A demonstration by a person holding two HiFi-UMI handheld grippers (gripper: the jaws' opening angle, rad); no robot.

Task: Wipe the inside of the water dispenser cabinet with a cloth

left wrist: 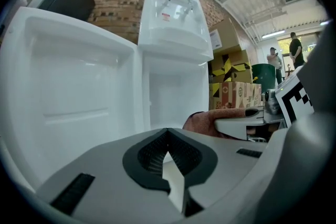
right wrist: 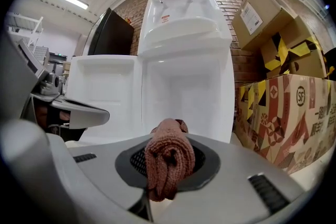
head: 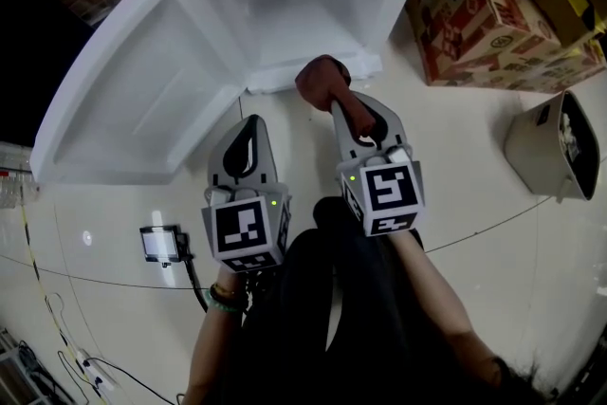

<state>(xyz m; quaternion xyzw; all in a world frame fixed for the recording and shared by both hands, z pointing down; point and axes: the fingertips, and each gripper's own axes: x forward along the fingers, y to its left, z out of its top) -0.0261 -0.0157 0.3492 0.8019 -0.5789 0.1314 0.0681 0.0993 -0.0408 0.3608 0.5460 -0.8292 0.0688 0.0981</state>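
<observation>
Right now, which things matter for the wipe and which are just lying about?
Job: cloth, held in the right claw; cabinet; its open door.
Lying about: boxes; bin; device on the floor; cable.

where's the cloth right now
The cloth is bunched in the right gripper, whose jaws are shut on it, mid head view, just in front of the open water dispenser cabinet.

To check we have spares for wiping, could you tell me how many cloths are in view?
1. A brown cloth is clamped by the right gripper, before the open cabinet. The left gripper is shut, empty. Others may lie out of view.
</observation>
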